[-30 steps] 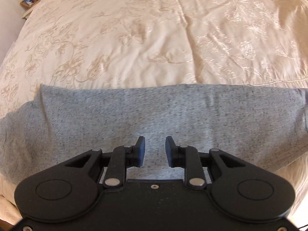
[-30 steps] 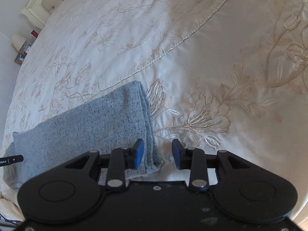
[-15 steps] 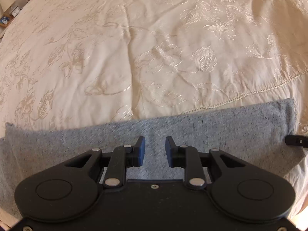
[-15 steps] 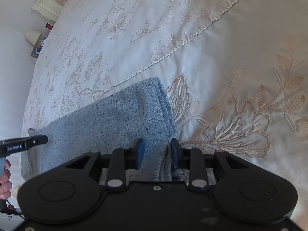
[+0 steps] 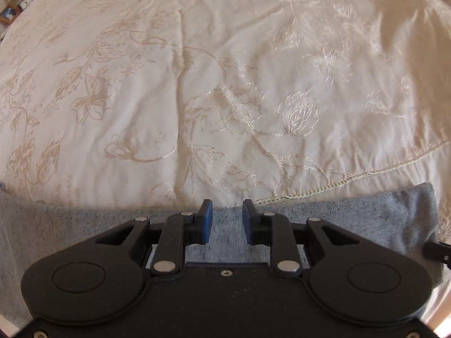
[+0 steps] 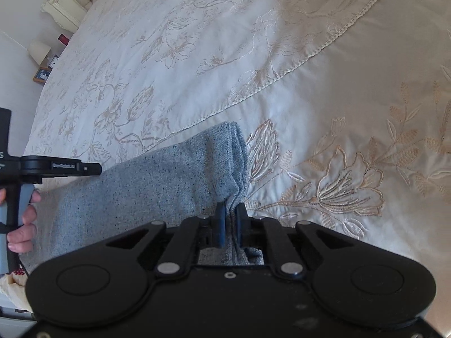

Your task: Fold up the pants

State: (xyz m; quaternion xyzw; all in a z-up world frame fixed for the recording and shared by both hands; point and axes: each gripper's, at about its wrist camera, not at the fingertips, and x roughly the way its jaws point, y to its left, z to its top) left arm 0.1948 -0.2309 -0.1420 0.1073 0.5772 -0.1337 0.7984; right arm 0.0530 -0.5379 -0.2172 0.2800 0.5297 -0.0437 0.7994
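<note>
You are at the pick-up for the next fold: the grey pants (image 6: 157, 188) already lie as one long, narrow, doubled strip on the embroidered bedspread (image 5: 225, 84), close to its near edge and just on your side of the corded seam (image 6: 282, 76) stitched across it.

Taking the pants as the landmark and going left to right: your left gripper (image 5: 225, 219) hangs over their middle stretch, pointing steeply down, its jaws apart with only grey cloth showing in the gap and nothing pinched. In the right wrist view your hand (image 6: 24, 225) on that tool's handle sits beyond the pants' left part. Your right gripper (image 6: 229, 222) is at the pants' right-hand end, where its jaws have just been closing and now pinch the stacked edge layers, which bunch into a ridge between the pads.

The strip's long axis runs left to right across the bed, and in the right wrist view it slants up toward the seam, ending in that layered edge.

Next, I judge, you need a second hold or a pinning point near the middle, then carry the right end over toward the left, keeping all layers together.
</note>
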